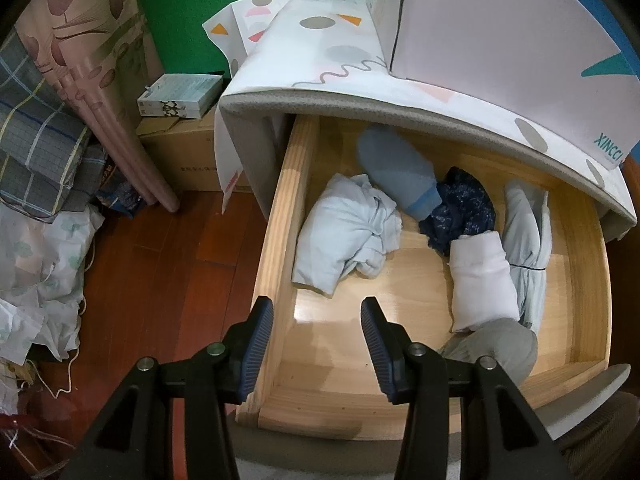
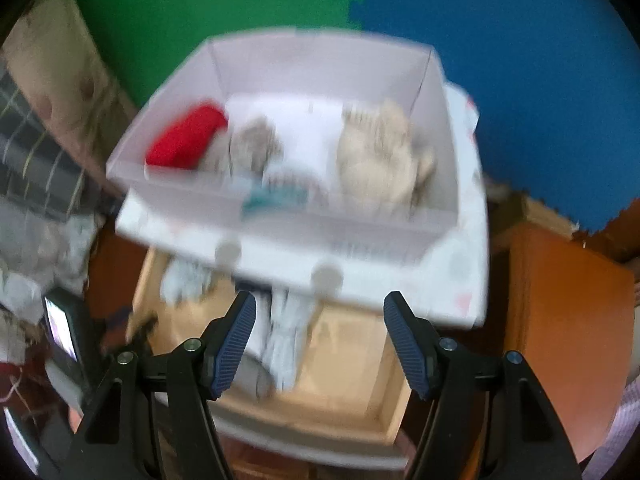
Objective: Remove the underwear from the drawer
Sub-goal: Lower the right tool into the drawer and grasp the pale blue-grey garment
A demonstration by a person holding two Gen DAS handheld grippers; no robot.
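The wooden drawer (image 1: pixel 280 208) is pulled out under a white patterned cabinet top (image 1: pixel 328 60). Inside lie a crumpled pale blue garment (image 1: pixel 344 232), a grey-blue piece (image 1: pixel 394 172), a dark blue patterned piece (image 1: pixel 464 204), a white folded roll (image 1: pixel 480 280), a long pale blue garment (image 1: pixel 528 232) and a grey piece (image 1: pixel 500 348). My left gripper (image 1: pixel 316 320) is open above the drawer's front left corner, holding nothing. The right wrist view is blurred. My right gripper (image 2: pixel 320 298) hangs open and empty above the drawer (image 2: pixel 384 412).
A white box (image 2: pixel 280 208) on the cabinet top holds a red roll (image 2: pixel 186 140), beige cloth (image 2: pixel 380 160) and grey pieces. Left of the drawer are red wood floor (image 1: pixel 160 260), a cardboard box (image 1: pixel 188 160), a rolled mat (image 1: pixel 104 92) and piled bedding (image 1: pixel 36 140). An orange cabinet (image 2: pixel 560 320) stands right.
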